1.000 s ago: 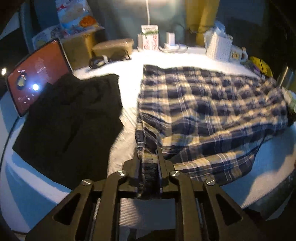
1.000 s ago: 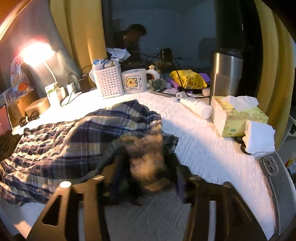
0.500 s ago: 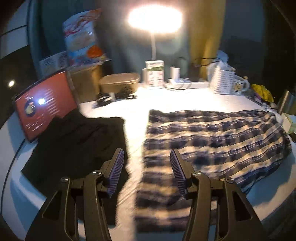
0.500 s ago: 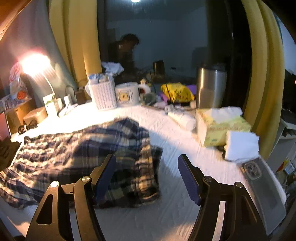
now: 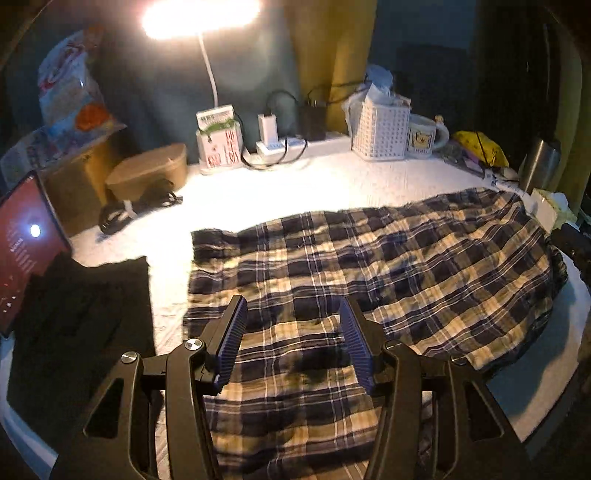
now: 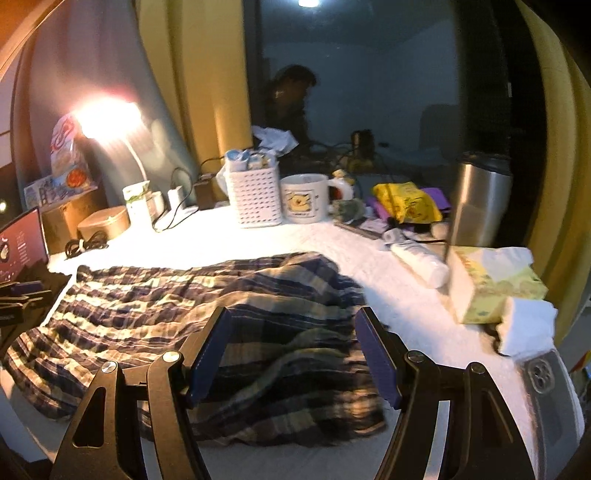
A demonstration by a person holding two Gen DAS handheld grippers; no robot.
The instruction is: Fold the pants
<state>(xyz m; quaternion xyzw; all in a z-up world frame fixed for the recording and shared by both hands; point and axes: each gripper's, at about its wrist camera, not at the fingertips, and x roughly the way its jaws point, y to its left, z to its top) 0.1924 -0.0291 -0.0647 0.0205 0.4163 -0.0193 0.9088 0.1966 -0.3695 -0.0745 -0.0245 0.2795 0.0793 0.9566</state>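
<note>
The blue and cream plaid pants (image 5: 369,273) lie spread across the white table cover, folded lengthwise, left to right. My left gripper (image 5: 291,339) is open and empty, just above their near left end. In the right wrist view the pants (image 6: 184,306) bunch up in thick folds at their right end. My right gripper (image 6: 291,354) is open and empty above that bunched end. The left gripper's tip (image 6: 22,295) shows at the far left edge of that view.
A black folded garment (image 5: 81,317) lies left of the pants beside a lit tablet (image 5: 22,243). A lamp (image 5: 199,14), white basket (image 5: 380,129), mug (image 5: 424,138) and chargers line the back. A tissue box (image 6: 491,284), steel tumbler (image 6: 480,199) and phone (image 6: 550,391) stand right.
Both grippers were shut on the ends of the pants one second ago. Both have let go, opened, and pulled up and back. The pants now rest flat on the table.
</note>
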